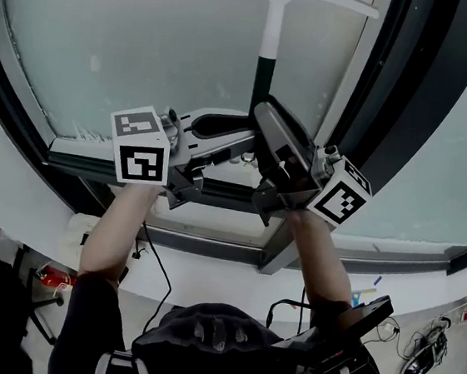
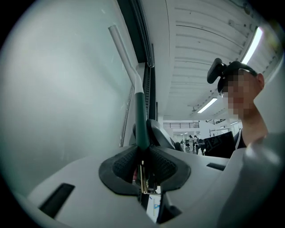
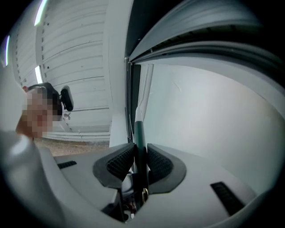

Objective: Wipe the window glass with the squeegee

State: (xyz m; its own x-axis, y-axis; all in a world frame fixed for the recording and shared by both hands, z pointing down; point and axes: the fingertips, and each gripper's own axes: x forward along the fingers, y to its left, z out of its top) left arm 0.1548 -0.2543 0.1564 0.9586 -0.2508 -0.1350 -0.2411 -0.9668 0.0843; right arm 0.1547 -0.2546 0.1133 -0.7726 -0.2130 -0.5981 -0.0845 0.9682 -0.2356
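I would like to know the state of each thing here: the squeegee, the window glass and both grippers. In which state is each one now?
squeegee: held upright by its dark handle, blade on top, close to the glass.
window glass: hazy all over.
left gripper: shut on the squeegee handle.
right gripper: shut on the same handle.
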